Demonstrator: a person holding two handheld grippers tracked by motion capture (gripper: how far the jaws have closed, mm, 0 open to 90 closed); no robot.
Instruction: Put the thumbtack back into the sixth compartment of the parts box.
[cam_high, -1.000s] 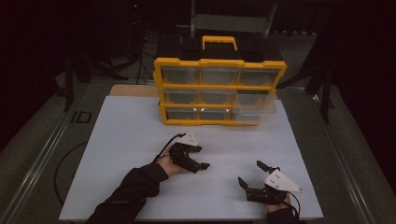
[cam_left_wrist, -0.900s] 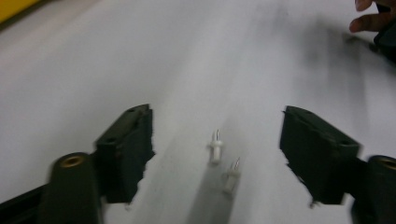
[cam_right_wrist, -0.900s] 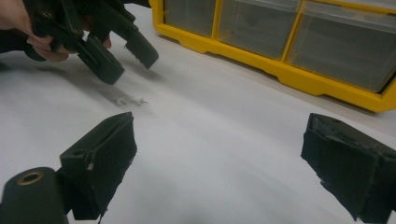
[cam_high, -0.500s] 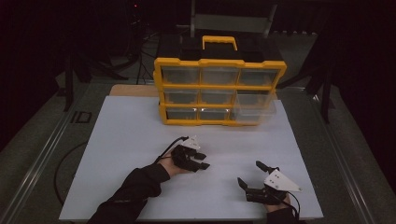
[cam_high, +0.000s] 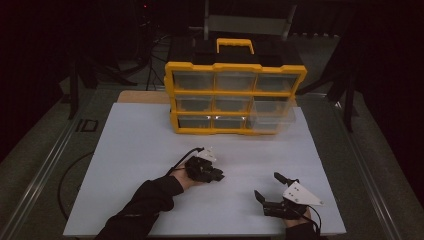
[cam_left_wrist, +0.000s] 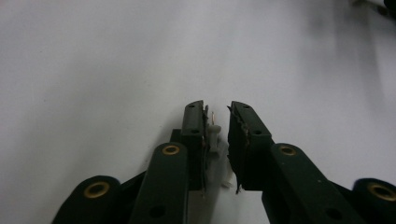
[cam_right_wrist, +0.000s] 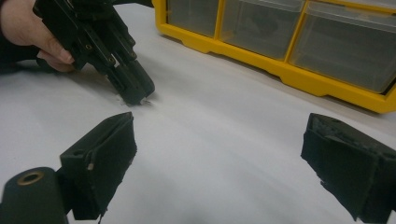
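Note:
My left gripper (cam_high: 219, 176) points down at the white tabletop (cam_high: 135, 150), tips on or just above it. In the left gripper view its jaws (cam_left_wrist: 217, 109) stand nearly together around a small pale part (cam_left_wrist: 214, 137), which lies against the left pad. The right gripper view has that same gripper (cam_right_wrist: 135, 91) at upper left, a white speck at its tip. My right gripper (cam_high: 267, 186) rests near the front right edge, wide open with nothing between its jaws (cam_right_wrist: 219, 135).
A yellow organiser (cam_high: 235, 92) with clear drawers and a black top stands at the back of the board, its front facing me. Its lower right drawer (cam_high: 272, 114) sticks out a little. The organiser's bottom rail (cam_right_wrist: 280, 63) is close ahead of my right gripper.
My left gripper has moved slightly nearer and to the right, and tipped down to the table. The right gripper has stayed where it was.

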